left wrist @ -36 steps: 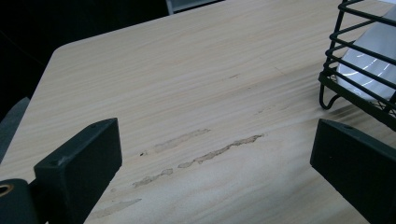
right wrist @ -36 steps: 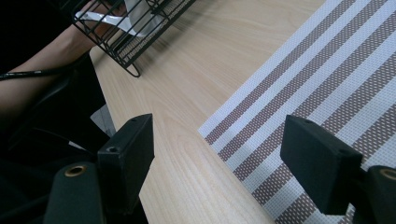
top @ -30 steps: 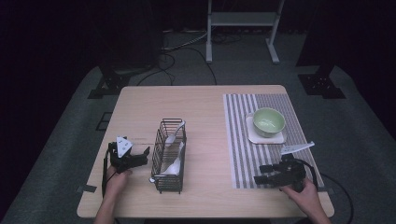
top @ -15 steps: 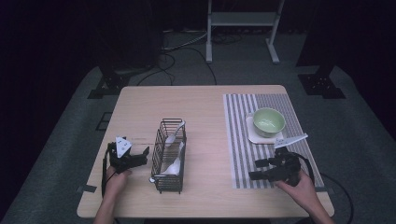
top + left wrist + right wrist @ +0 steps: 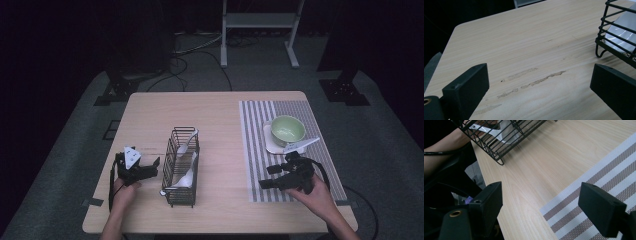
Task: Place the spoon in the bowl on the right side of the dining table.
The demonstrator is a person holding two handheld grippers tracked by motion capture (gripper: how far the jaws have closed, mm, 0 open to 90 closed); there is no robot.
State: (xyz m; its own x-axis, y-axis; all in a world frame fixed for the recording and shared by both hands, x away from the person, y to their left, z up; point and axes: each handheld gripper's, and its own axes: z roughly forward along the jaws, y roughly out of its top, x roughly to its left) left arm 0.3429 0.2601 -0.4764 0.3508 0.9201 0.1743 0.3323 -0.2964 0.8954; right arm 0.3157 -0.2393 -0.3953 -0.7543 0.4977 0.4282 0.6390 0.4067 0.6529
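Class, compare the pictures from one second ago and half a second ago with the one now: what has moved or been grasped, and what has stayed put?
The right gripper has moved left and a little away from the person across the striped mat, toward the wire basket, jaws open and empty. Nothing was grasped or released. The left gripper, the basket with its spoons and the green bowl stayed put.
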